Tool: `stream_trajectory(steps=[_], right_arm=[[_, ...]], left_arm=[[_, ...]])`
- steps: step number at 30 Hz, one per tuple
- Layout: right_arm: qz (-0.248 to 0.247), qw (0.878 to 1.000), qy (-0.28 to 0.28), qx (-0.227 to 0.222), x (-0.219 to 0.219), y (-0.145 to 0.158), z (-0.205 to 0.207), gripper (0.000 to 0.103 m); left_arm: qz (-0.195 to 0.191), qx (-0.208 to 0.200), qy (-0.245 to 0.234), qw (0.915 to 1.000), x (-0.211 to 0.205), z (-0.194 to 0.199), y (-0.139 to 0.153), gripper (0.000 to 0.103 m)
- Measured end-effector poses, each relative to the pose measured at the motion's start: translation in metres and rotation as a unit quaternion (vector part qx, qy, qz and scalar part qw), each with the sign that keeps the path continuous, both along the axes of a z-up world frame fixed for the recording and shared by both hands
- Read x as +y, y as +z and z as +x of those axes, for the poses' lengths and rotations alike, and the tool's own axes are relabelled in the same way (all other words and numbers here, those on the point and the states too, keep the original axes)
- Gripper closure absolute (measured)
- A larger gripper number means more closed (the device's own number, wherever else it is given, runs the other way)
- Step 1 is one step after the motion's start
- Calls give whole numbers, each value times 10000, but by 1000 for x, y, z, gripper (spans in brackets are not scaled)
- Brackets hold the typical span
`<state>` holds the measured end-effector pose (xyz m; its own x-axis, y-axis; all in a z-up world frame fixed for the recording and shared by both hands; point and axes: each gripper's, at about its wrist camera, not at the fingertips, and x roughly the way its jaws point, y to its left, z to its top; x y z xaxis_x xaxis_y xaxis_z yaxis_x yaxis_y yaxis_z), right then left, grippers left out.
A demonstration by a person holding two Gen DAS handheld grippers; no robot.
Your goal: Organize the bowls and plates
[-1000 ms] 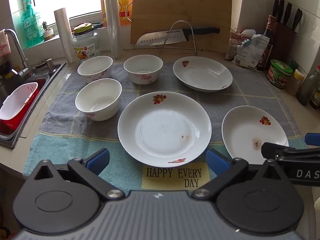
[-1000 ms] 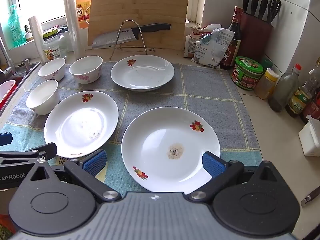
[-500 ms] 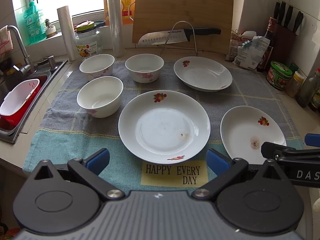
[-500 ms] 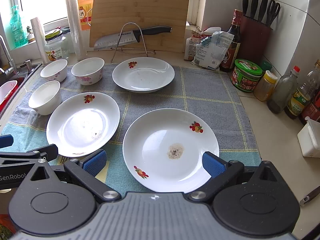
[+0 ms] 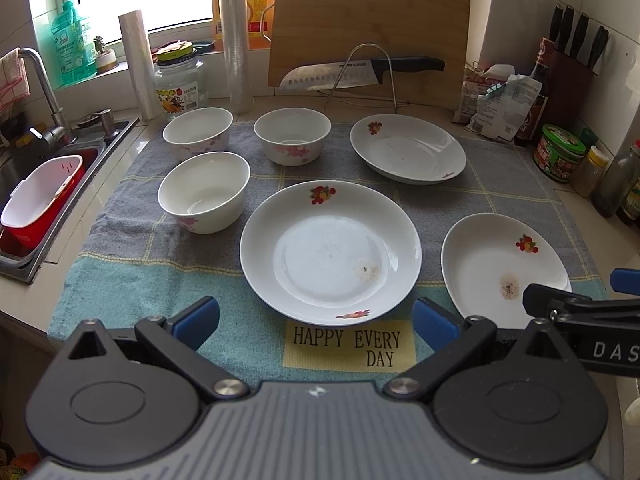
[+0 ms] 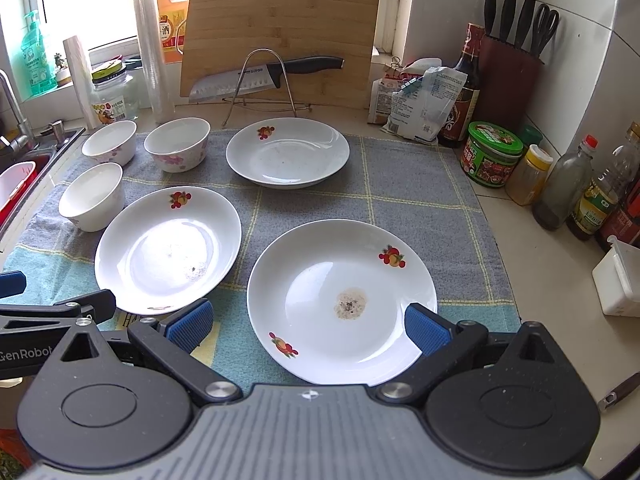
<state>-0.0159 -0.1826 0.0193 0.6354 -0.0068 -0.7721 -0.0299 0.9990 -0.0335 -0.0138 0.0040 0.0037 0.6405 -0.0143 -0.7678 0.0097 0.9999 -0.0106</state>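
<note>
Three white flowered plates and three white bowls lie on a grey-teal towel (image 5: 132,276). The middle plate (image 5: 330,246) (image 6: 168,248) lies just ahead of my open, empty left gripper (image 5: 316,322). The near right plate (image 6: 340,300) (image 5: 502,270) has a brown stain and lies between the fingers of my open, empty right gripper (image 6: 306,326). The far plate (image 5: 408,148) (image 6: 287,152) sits at the back. The bowls stand at the left: a near one (image 5: 204,191) (image 6: 92,196), a far left one (image 5: 198,133) (image 6: 110,146) and a far middle one (image 5: 293,135) (image 6: 178,149).
A sink (image 5: 24,184) with a red-white basket (image 5: 40,196) is at the left. A cutting board (image 5: 368,32) and knife on a wire stand (image 5: 360,74) are behind. Jars and bottles (image 6: 560,184) line the right wall. A white box (image 6: 620,280) sits at the right.
Both grippers have pulled back and risen slightly, so the dishes look a little farther off. Nothing on the towel has moved.
</note>
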Motion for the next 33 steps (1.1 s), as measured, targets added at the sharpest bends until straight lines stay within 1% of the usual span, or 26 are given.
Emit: stream_trajectory(steps=[33], right_arm=[[-54,9999,58,-151,3,7,-7,0]], left_arm=[[-54,-19,102,9999,3,-4,8,1]])
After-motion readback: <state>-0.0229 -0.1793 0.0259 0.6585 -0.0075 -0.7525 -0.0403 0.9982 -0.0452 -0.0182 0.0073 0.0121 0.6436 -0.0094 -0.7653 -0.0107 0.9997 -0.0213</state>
